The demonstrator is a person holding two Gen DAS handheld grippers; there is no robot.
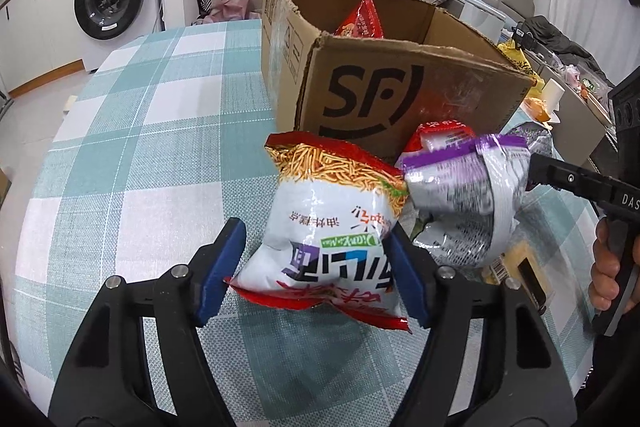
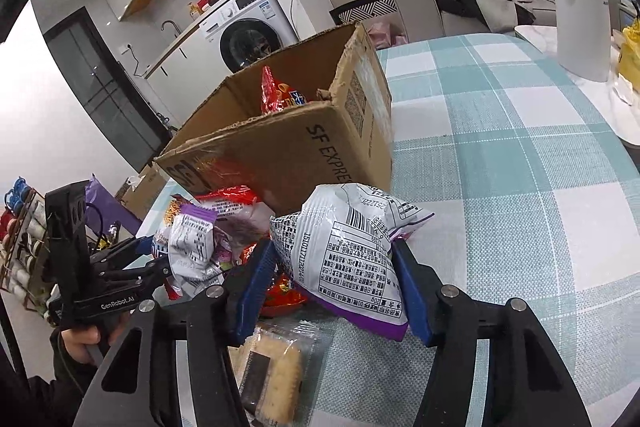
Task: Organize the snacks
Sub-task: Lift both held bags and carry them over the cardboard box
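hidden: red bag mostly behind box wall | biscuit pack btm cut off

Table under teal-and-white checked cloth. On it: open SF cardboard box at upper centre of the left view, loose snack packets piled against its front, wrapped biscuit pack flat at bottom centre of the right view, white appliance upper right.

The cardboard box shows a big black "SF" logo on its near face and "SF EXPRESS" down one side. "GenRobot.AI" is printed on the left gripper, "DAS" on the right gripper's arm.
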